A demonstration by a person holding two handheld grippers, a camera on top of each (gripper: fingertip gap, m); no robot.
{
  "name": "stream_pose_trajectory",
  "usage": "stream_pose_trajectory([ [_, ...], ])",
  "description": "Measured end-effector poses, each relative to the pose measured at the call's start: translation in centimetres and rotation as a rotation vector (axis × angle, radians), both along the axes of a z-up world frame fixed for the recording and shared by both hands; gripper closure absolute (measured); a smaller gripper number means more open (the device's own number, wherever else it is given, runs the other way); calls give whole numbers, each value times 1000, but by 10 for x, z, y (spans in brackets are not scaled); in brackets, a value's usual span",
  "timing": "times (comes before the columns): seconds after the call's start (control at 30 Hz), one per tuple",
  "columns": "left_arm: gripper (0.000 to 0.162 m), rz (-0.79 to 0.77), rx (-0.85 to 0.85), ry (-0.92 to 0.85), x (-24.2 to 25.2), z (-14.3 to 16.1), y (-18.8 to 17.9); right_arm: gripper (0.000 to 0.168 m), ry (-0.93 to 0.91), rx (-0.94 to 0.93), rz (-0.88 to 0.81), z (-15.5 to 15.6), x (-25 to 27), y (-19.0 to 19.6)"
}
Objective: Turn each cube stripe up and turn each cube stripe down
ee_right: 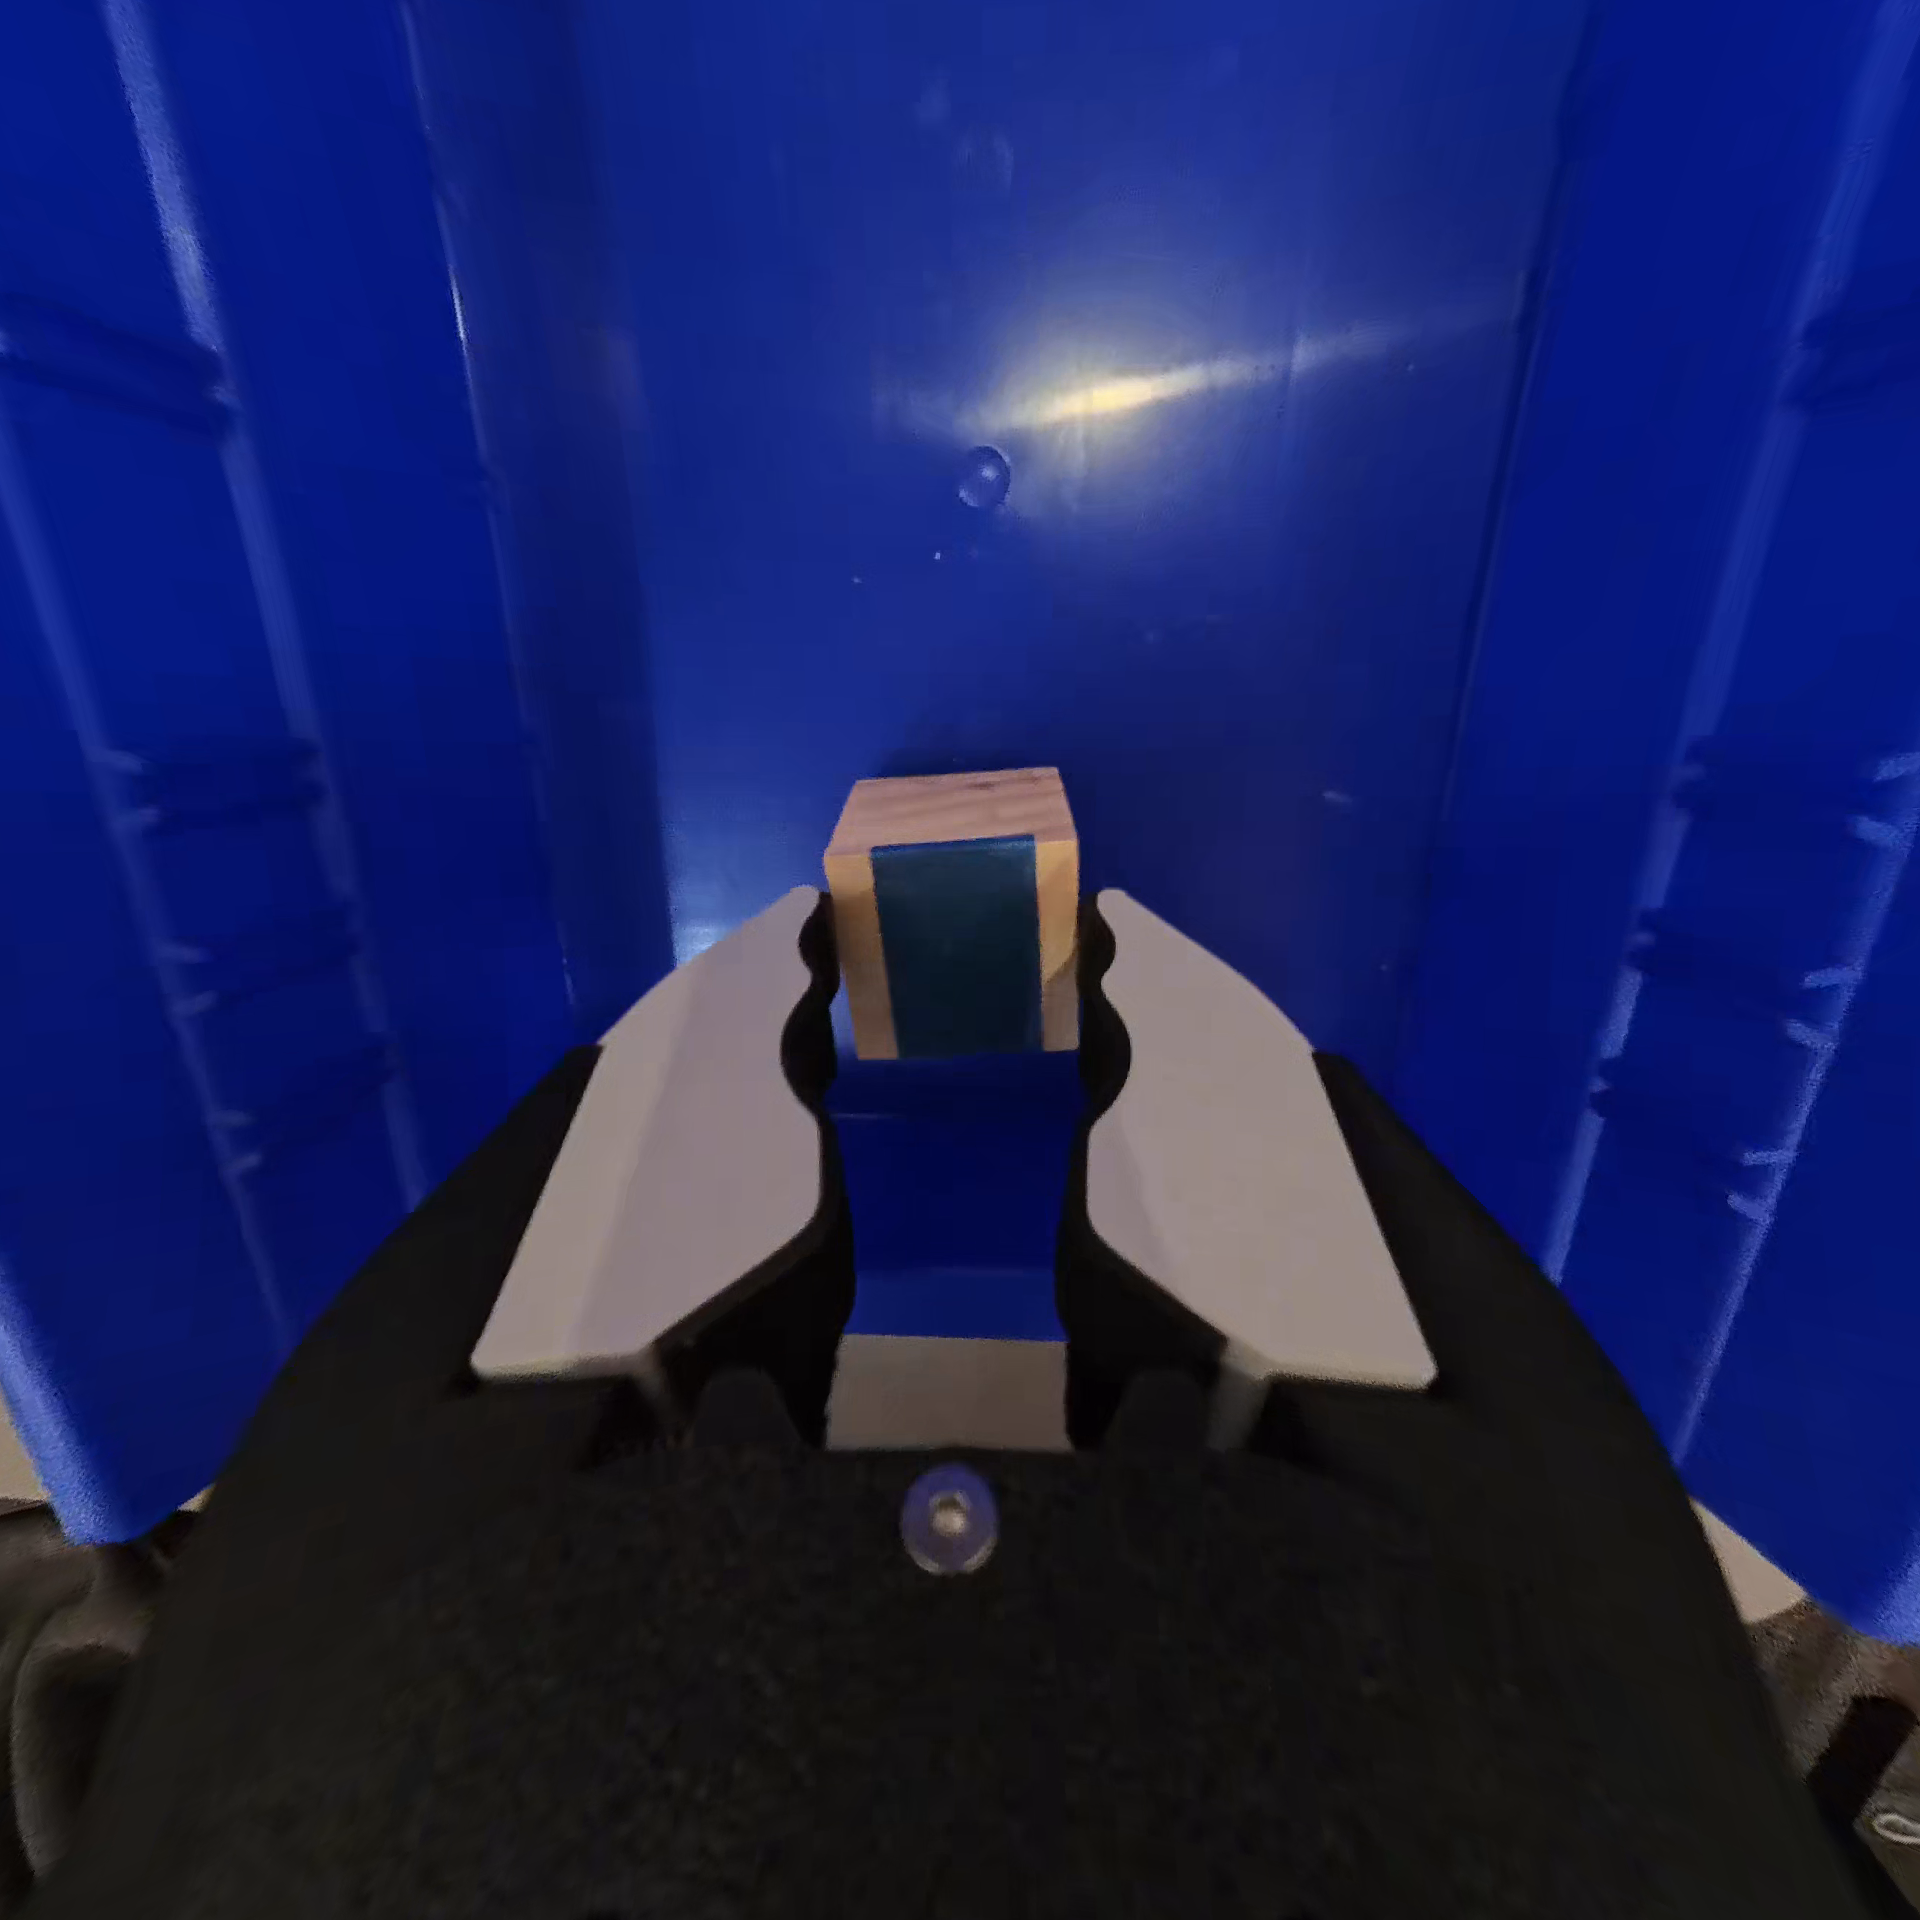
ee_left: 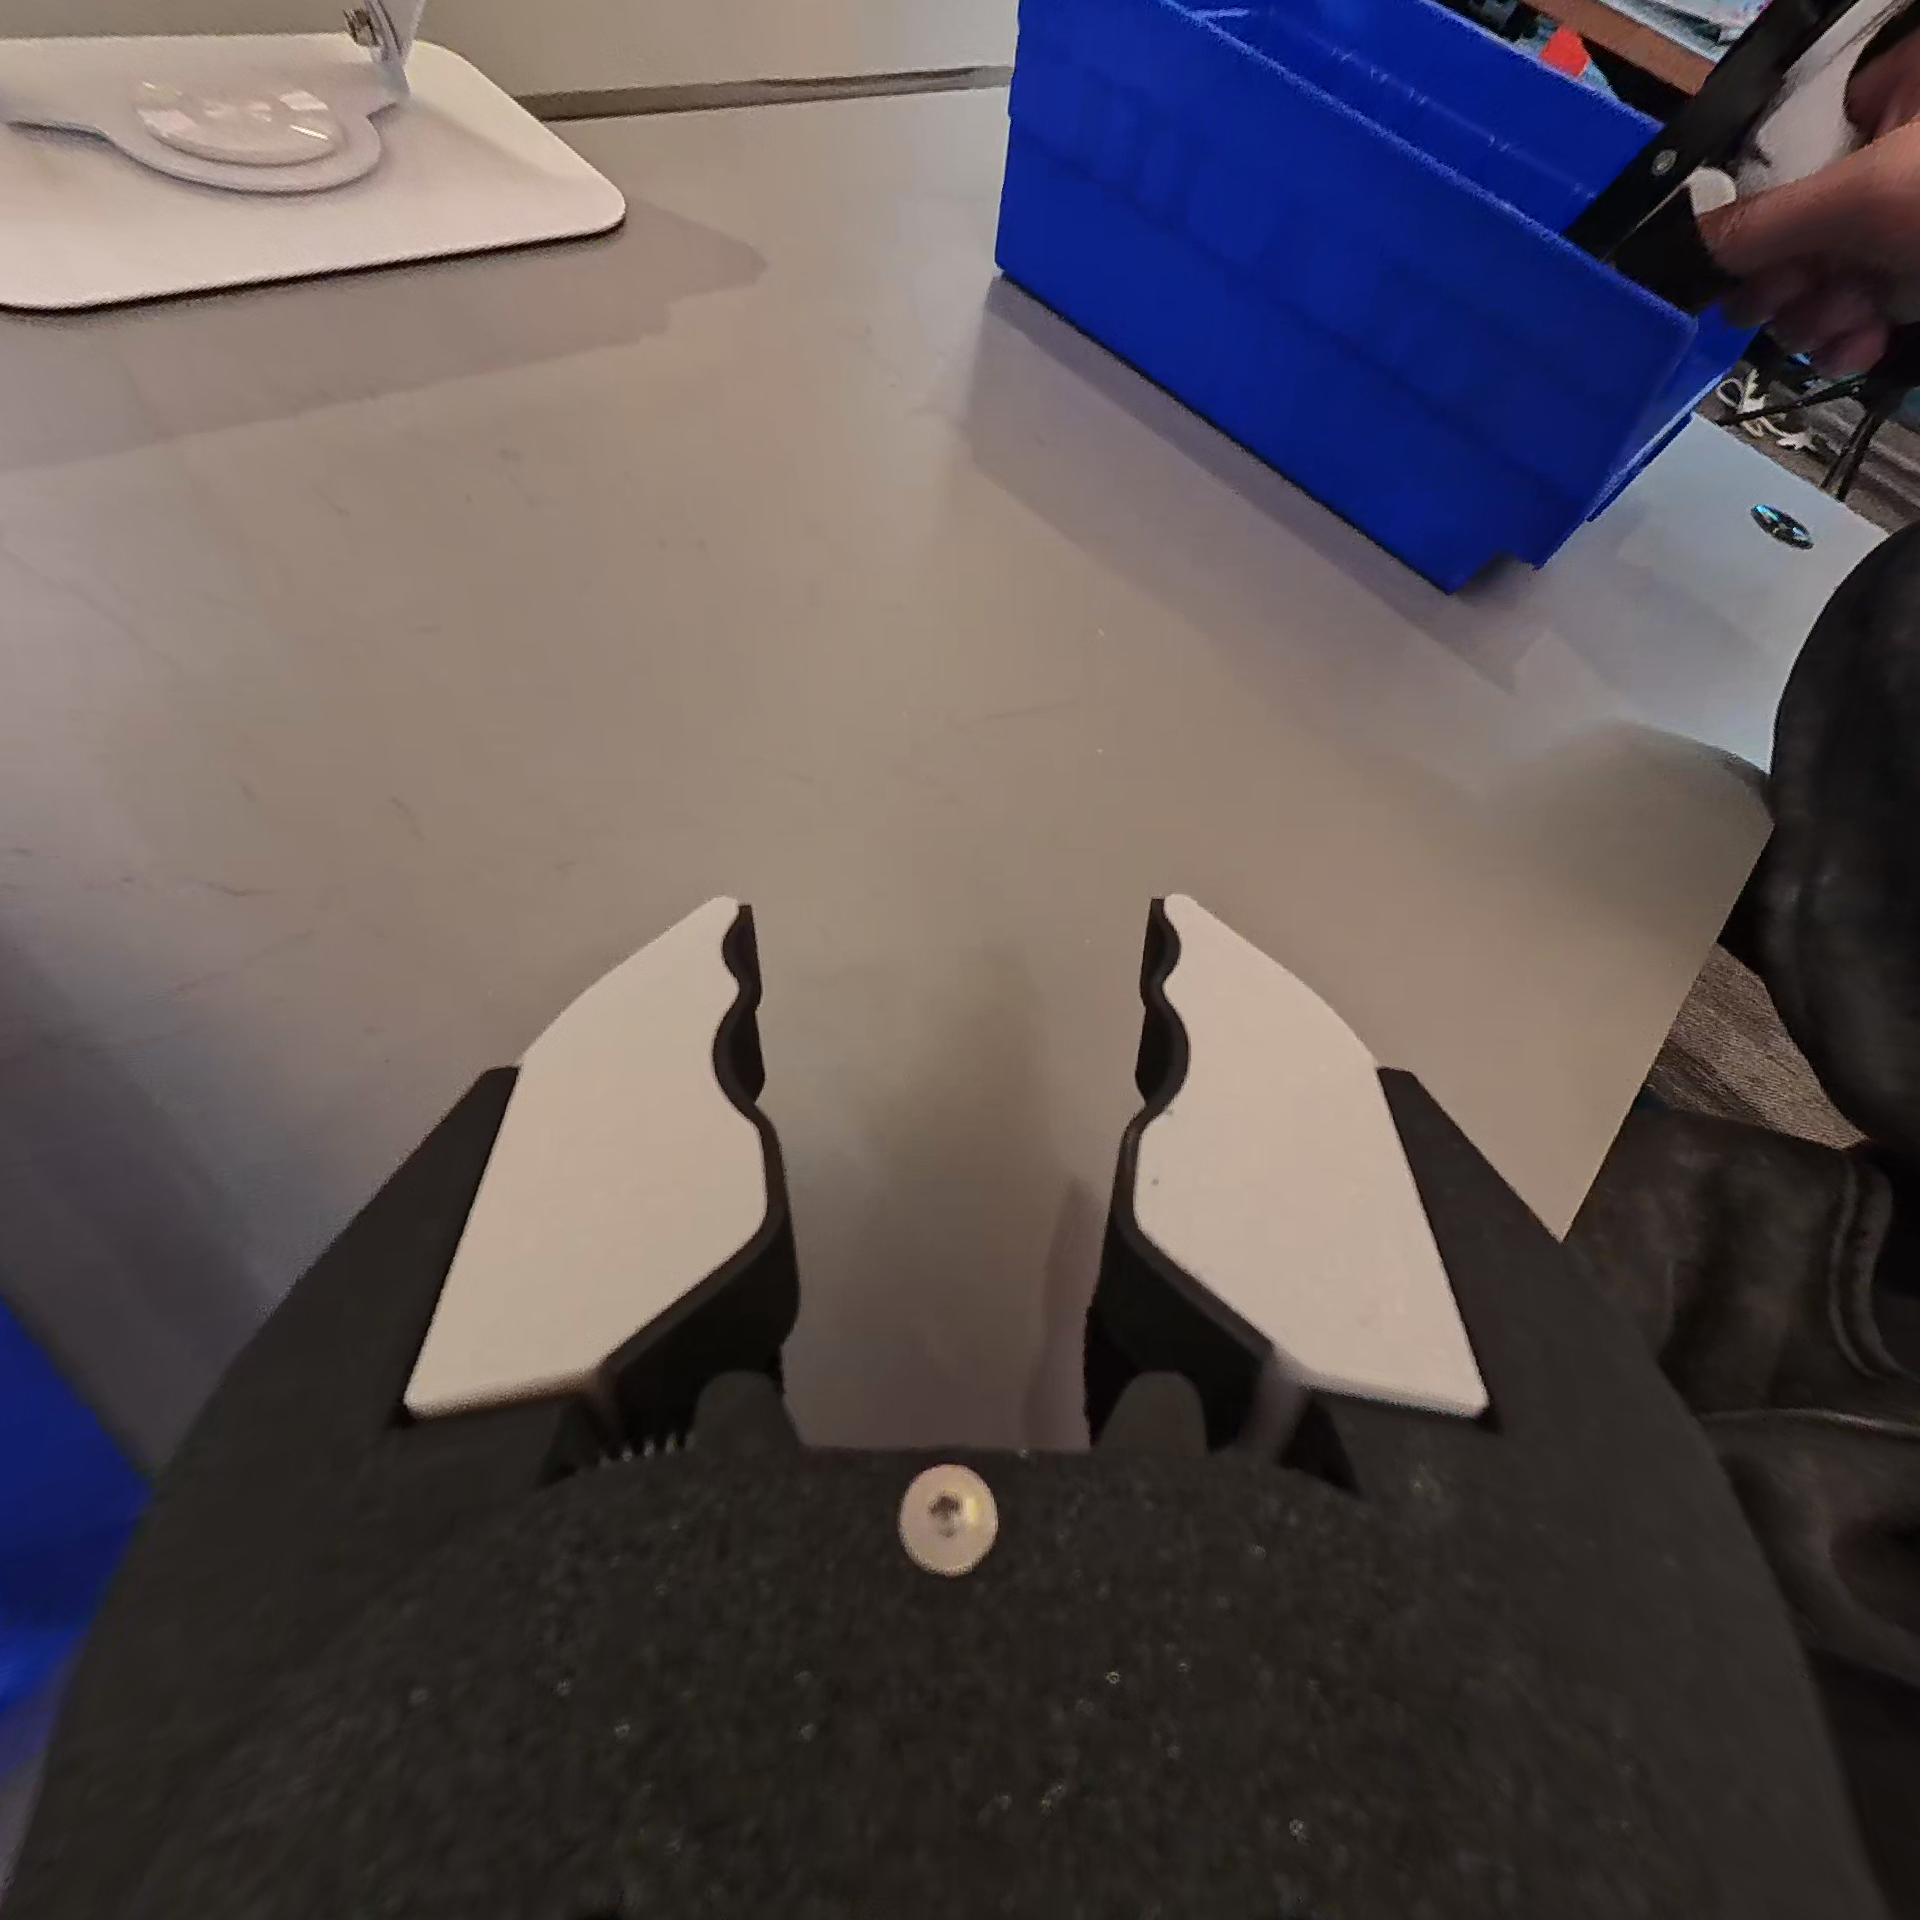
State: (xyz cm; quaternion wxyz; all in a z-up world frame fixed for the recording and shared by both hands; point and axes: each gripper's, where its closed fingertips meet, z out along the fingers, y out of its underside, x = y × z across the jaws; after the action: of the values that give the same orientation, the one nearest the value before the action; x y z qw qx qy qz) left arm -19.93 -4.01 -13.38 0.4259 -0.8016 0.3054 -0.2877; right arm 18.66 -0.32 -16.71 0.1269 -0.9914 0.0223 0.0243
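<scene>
In the right wrist view my right gripper (ee_right: 954, 914) is shut on a small wooden cube (ee_right: 951, 914) inside a blue bin (ee_right: 312, 623). The cube's dark blue stripe faces the camera, and its plain wooden side faces away towards the bin floor. In the left wrist view my left gripper (ee_left: 951, 920) is open and empty, low over the grey table (ee_left: 727, 623). The same blue bin (ee_left: 1351, 312) stands at the far right of that view. A hand holds the right gripper's black body (ee_left: 1683, 208) over the bin. No other cube is in view.
A white flat base with a round glass disc (ee_left: 260, 156) lies at the far left of the table. A black chair (ee_left: 1849, 810) stands by the table's right edge. Another blue object (ee_left: 52, 1455) shows at the lower left.
</scene>
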Motion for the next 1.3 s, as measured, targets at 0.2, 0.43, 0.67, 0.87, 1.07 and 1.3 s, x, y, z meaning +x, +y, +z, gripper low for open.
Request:
stream_pose_trajectory([
  [0.2,91,-7,-5,10,1,-2,-1,107,-22,122,48,22,3,12],
  [0.43,90,-16,-12,18,3,-4,-1,108,425,944,460,189,-118,20],
  [0.67,92,-12,25,26,-1,16,-7,110,795,1146,770,175,-275,-11],
  [0.87,97,426,191,215,-132,97,39,113,703,922,865,97,-323,-9],
  [1.07,94,741,-136,330,-259,84,80,113,696,865,869,90,-327,-10],
  [1.3,87,808,-408,312,-258,9,111,114,694,827,852,89,-326,-15],
])
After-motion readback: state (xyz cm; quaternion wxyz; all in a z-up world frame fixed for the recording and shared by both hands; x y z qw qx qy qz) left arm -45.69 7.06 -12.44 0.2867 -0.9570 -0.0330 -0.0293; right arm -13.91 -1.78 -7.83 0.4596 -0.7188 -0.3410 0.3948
